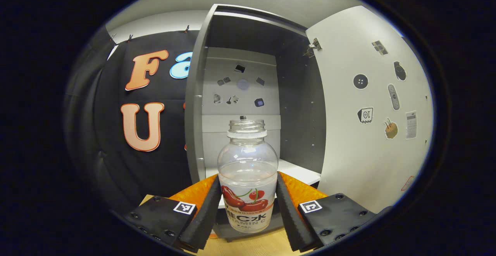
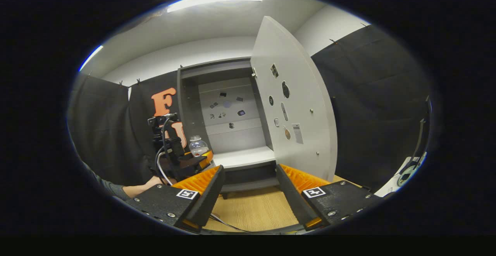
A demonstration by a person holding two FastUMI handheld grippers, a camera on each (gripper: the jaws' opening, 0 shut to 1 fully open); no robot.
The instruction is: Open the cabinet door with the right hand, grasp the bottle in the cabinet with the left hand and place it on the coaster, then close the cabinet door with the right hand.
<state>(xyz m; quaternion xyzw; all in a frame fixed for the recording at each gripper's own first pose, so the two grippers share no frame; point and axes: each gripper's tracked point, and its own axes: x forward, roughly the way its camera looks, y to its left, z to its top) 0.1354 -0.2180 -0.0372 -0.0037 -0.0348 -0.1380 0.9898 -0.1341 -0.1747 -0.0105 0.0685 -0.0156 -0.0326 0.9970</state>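
I've got the bottle (image 1: 248, 178) clamped in my left gripper (image 1: 247, 209), both fingers (image 1: 205, 213) pressing on its labelled lower half. It's a clear plastic bottle, cap off, standing upright between the fingers, with a cherry picture on its label. In the left gripper view it sits just in front of the open cabinet (image 1: 298, 105), out past the white shelf (image 1: 298, 170) and above the wooden surface (image 1: 248, 246), whose grain shows under the bottle's base; I can't tell whether the base touches the wood.

The cabinet door (image 1: 364, 132) is swung wide, hinged on the cabinet's right side, its inner face dotted with small stickers. More stickers sit on the cabinet's back panel (image 1: 240, 89).

From the right gripper view I see the left gripper (image 2: 195, 159) farther off, near the cabinet's left front edge, with the bottle (image 2: 198, 146) upright in it and a hand (image 2: 141, 189) with a dark sleeve behind it. My right gripper (image 2: 248, 198) hangs over the wooden surface (image 2: 252, 209), fingers (image 2: 211, 194) spread apart with nothing between them, pointed at the cabinet's (image 2: 232, 112) base. The open door (image 2: 294, 109) stands just ahead and to the right of it, not touching.
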